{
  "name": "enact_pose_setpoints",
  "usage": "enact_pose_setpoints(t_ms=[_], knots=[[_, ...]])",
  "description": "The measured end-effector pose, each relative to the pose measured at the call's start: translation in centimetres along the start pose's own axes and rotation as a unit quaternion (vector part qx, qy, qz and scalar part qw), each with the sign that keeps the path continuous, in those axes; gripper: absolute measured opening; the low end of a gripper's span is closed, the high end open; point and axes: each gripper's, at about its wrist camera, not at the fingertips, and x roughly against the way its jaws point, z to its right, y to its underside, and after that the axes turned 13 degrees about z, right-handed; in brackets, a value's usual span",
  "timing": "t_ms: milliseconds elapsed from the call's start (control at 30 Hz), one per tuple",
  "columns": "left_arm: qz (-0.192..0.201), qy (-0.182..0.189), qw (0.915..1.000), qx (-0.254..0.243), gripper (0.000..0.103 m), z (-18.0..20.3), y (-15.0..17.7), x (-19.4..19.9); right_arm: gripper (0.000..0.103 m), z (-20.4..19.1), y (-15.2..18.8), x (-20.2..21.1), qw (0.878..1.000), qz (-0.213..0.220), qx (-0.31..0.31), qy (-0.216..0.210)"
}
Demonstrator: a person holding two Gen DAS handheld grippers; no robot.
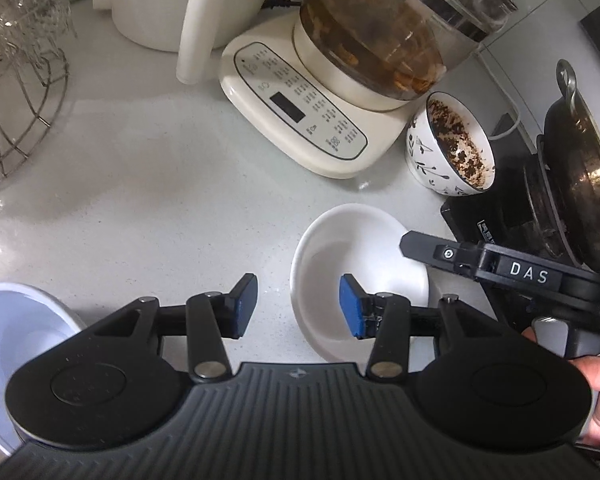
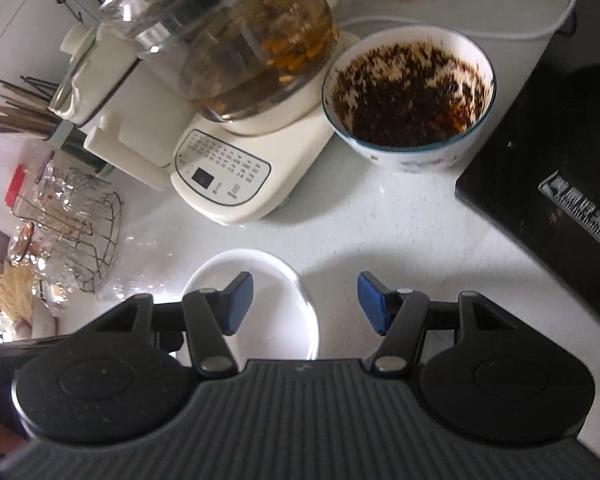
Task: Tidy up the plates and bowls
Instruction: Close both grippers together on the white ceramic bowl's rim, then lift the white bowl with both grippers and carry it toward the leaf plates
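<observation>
Resting on the pale countertop (image 1: 148, 184), a shallow white plate (image 1: 340, 248) is seen only in part: in the left wrist view its near rim is cut off behind the left gripper (image 1: 298, 306), and in the right wrist view most of its near half is hidden behind the right gripper (image 2: 305, 303). The left gripper's fingers are held apart with nothing between them, its right blue pad (image 1: 350, 306) lying over the plate's bowl and the other pad over bare counter beside the plate. The right gripper's fingers are likewise spread and empty, the plate lying under the left-hand pad (image 2: 238, 304) while the other pad is over bare counter; whether any pad touches the plate cannot be told. A second white bowl (image 1: 16, 320), cut off at the lower left edge, is shown only in the left wrist view, as is the right gripper's black body marked "DAS", reaching over the plate's far-right rim. Beyond the plate, a patterned bowl (image 2: 408, 96) smeared with dark residue stands beside a cream kettle base (image 1: 300, 120) carrying a glass pot (image 1: 396, 28) of brownish liquid. Chopsticks (image 2: 20, 108) are shown only in the right wrist view, blurred, behind a wire basket (image 2: 84, 232) of glassware. A dark wok (image 1: 580, 168) is cut off at the right edge of the left wrist view.
</observation>
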Motion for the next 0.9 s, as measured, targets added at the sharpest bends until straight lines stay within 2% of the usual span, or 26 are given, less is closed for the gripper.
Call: enact_pose_setpoints(t_ms=[133, 167, 300, 367, 467, 567, 700, 900], knots=[[-0.008, -0.005, 0.9999, -0.010, 0.050, 0.3, 0.0, -0.7, 0.057, 0.0, 0.2, -0.2, 1.000, -0.012, -0.004, 0.002], [-0.008, -0.004, 0.9999, -0.010, 0.048, 0.3, 0.0, -0.9, 0.053, 0.1, 0.3, -0.2, 1.000, -0.014, -0.003, 0.002], [-0.004, -0.010, 0.9999, -0.011, 0.028, 0.6, 0.2, -1.1, 0.041, 0.5, 0.5, -0.3, 0.999, -0.029, -0.011, 0.009], [-0.002, -0.012, 0.9999, -0.011, 0.023, 0.8, 0.2, -1.1, 0.037, 0.7, 0.7, -0.4, 0.999, -0.039, -0.020, 0.009], [-0.001, -0.016, 0.9998, -0.015, 0.017, 1.0, 0.2, -1.4, 0.024, 0.8, 1.0, -0.7, 0.998, -0.052, -0.023, 0.009], [0.004, -0.022, 0.9997, -0.012, 0.010, 1.2, 0.2, -1.4, 0.014, 0.9, 1.0, -0.7, 0.998, -0.058, -0.024, 0.005], [0.009, -0.029, 0.9992, -0.026, 0.008, 1.9, 0.6, -1.3, 0.012, 0.9, 0.9, -0.4, 0.999, -0.051, -0.017, 0.007], [0.018, -0.026, 0.9994, -0.010, 0.008, 1.7, 0.7, -0.7, 0.011, 0.8, 0.6, 0.1, 0.999, -0.040, -0.007, -0.004]])
